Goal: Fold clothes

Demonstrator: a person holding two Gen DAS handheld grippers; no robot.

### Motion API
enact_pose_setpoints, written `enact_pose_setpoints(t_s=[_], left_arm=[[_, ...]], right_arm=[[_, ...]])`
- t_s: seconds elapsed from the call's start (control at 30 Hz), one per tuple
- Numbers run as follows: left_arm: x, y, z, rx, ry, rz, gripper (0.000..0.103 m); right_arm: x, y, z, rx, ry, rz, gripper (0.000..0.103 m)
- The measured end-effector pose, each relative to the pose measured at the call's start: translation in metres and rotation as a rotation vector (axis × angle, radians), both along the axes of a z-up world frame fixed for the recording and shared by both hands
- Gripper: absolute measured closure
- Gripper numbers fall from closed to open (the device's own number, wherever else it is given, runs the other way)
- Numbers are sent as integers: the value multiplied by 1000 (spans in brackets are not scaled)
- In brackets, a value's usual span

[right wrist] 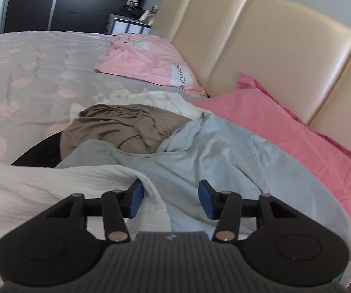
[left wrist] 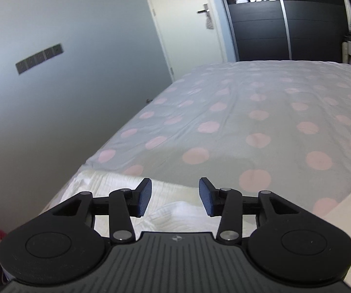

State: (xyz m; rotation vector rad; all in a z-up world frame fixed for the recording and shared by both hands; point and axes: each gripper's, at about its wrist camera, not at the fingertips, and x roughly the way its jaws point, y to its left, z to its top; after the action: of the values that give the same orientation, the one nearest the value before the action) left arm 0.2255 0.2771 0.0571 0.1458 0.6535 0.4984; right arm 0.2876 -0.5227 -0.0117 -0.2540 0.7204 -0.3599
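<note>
We see our left gripper [left wrist: 175, 196] with jaws apart, nothing between them, above the white garment [left wrist: 116, 190]. Our right gripper [right wrist: 169, 201] is spread too, over that garment's edge and a pale blue one [right wrist: 212, 156]; beyond lie a brown garment [right wrist: 116, 127] and pink pillows [right wrist: 273, 127].

Ahead of the left gripper [left wrist: 175, 196] we see a wide stretch of bare spotted bedspread [left wrist: 248, 112] running to the far edge, nothing lying on it. Ahead of the right gripper [right wrist: 169, 201] the way is crowded: a white cloth [right wrist: 41, 188], a pale blue garment [right wrist: 212, 153] and a brown garment [right wrist: 124, 127] are heaped together, with pink pillows [right wrist: 285, 131] and the headboard [right wrist: 260, 41] closing the right side.
</note>
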Motion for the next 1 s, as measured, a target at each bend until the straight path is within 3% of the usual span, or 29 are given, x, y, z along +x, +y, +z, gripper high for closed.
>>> enact_pose_setpoints(t_s=[0.07,0.13,0.33,0.5,0.73,1.0], left_arm=[[-8,-11,5,-28,1,-49,62],[-15,-22,6,-73,27,-99,62],[-47,-62,-11,-115,152,-289,62],[-87,-95,-37,-168,257,-439,62],[-140,-138,-76,-226,502,-693,62],[-201,-164,-115,-248,758,-915,58]], right_arm=[[-8,8,0,0,46,44,31],[-14,17,-5,-26,118,69,25],[-50,45,-12,-94,235,204,24],[-85,74,-11,50,308,337,25],[-142,126,-35,347,501,497,27],[-190,160,-55,466,685,662,29]])
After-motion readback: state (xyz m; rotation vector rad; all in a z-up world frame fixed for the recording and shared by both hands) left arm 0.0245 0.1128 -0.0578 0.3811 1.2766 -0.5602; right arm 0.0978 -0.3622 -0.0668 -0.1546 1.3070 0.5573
